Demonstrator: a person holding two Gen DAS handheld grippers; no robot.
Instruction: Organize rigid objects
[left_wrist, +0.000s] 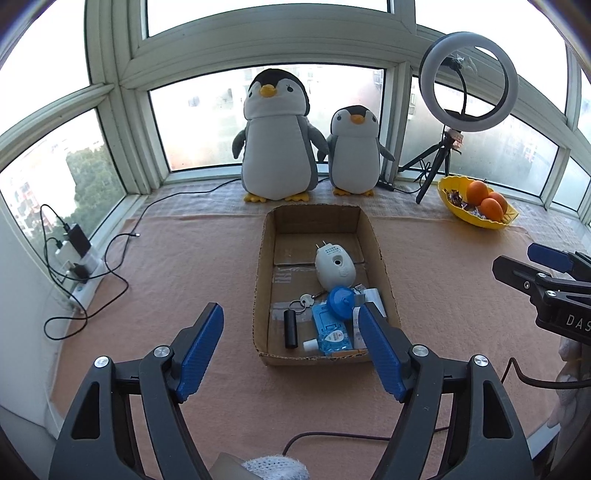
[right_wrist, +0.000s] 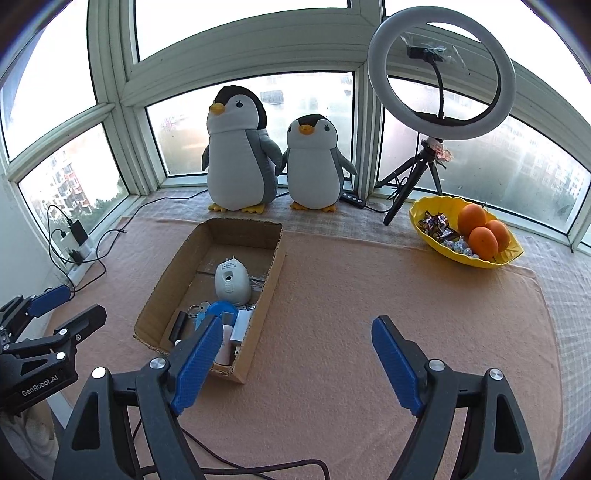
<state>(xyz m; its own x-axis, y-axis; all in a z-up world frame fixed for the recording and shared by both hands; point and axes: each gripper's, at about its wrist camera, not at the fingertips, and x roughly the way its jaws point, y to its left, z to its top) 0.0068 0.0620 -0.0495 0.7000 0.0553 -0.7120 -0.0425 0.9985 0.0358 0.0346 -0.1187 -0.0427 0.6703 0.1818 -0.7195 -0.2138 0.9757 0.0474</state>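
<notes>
Box: your cardboard box (left_wrist: 384, 266) lies straight ahead of your left gripper (left_wrist: 291, 354), long axis pointing away.
Claws: left gripper and right gripper (right_wrist: 299, 365) both spread, empty.

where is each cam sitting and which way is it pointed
Left wrist: on the left gripper, facing the cardboard box head-on, penguins behind; its own open jaws show, with the right gripper at the right edge.
Right wrist: on the right gripper, further right, facing bare mat with the cardboard box to its left; own open jaws show, left gripper at the left edge.
Shared: box, both penguins, ring light, fruit bowl.
</notes>
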